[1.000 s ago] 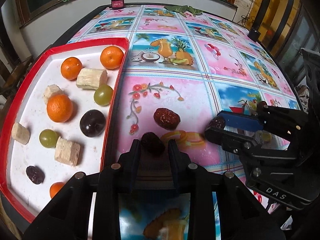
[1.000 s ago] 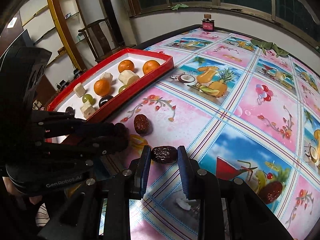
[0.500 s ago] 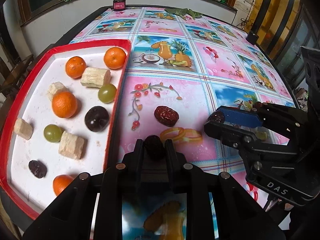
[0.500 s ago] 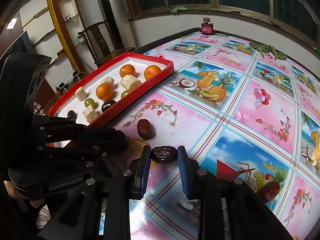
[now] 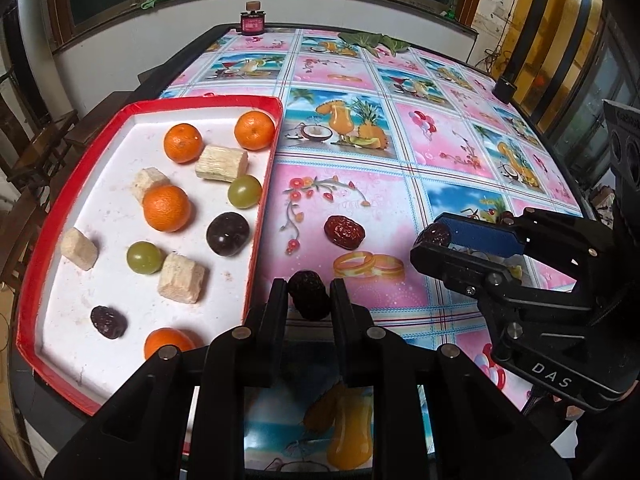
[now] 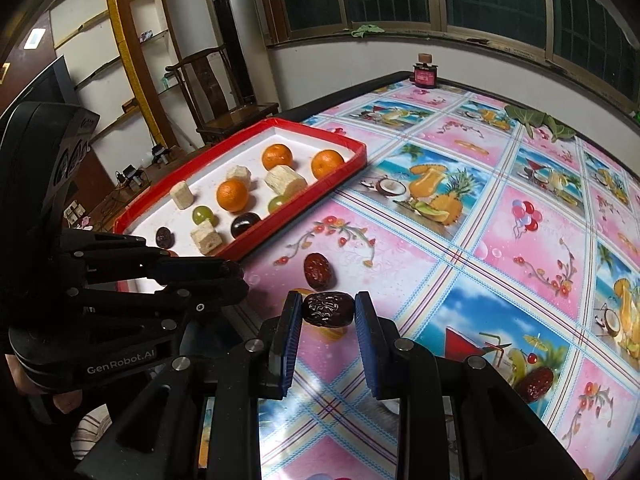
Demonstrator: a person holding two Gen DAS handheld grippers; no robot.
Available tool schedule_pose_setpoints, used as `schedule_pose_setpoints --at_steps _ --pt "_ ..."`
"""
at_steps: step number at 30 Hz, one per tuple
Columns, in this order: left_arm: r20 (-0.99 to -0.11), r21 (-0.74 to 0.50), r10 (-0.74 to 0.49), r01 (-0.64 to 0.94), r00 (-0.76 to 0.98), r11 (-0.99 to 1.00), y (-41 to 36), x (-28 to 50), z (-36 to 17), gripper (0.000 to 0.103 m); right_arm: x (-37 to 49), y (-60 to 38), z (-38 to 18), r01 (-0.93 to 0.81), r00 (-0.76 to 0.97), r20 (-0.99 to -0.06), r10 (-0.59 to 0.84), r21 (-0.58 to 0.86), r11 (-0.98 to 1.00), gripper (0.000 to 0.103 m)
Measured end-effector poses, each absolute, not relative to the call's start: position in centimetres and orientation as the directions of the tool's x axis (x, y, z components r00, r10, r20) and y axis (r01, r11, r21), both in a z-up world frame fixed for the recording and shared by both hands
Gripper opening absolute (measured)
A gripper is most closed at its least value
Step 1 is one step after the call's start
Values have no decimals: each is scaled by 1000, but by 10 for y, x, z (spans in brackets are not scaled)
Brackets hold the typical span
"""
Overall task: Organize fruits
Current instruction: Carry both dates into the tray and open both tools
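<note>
My left gripper (image 5: pixel 310 297) is shut on a dark wrinkled date (image 5: pixel 309 290) and holds it just above the table, beside the near right rim of the red tray (image 5: pixel 262 216). A second dark date (image 6: pixel 328 309) is pinched lengthwise between the blue pads of my right gripper (image 6: pixel 328 312), which is shut and clear of the cloth. In the white inside of the tray lie oranges (image 5: pixel 166 208), green grapes (image 5: pixel 245 191), a dark plum (image 5: pixel 228 234), pale cane pieces (image 5: pixel 182 278) and one date (image 5: pixel 108 322). A reddish date (image 5: pixel 344 231) lies loose on the pink tablecloth between both grippers.
One more date (image 6: pixel 536 382) lies on the cloth to the right. A small pink jar (image 5: pixel 253 22) and green leaves (image 5: pixel 372 40) sit at the table's far edge, with a black object (image 5: pixel 505 88) at its right edge. A wooden chair (image 6: pixel 224 92) stands beyond the tray.
Both grippers have risen from the table, each carrying its date. The left jaws closed fully on their date. The loose date and the tray stayed where they were.
</note>
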State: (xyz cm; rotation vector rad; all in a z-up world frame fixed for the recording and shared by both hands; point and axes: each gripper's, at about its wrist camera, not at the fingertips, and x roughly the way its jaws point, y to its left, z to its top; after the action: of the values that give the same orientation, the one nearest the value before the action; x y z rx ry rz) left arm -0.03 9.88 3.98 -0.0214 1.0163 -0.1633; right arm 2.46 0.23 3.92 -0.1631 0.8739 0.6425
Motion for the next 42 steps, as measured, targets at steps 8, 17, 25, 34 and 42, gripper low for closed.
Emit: schedule_pose_setpoints --at_steps 8,17,25,34,42 --pt "-839 -92 -140 115 526 989 105 -4 44 19 19 11 44 -601 469 -752 463 113 792 27" --pt "-833 -85 -127 102 539 991 115 -8 50 19 17 21 49 -620 466 -748 472 105 778 27" --pt "-825 -81 -109 75 555 994 131 -12 54 19 16 38 55 -646 460 -739 493 102 756 27" --pt "-809 -97 -70 -15 584 995 176 -16 63 19 16 54 59 -670 446 -735 511 105 735 27" --pt "-808 -118 -20 -129 588 985 226 -22 59 19 21 68 56 -687 413 -735 538 138 714 27"
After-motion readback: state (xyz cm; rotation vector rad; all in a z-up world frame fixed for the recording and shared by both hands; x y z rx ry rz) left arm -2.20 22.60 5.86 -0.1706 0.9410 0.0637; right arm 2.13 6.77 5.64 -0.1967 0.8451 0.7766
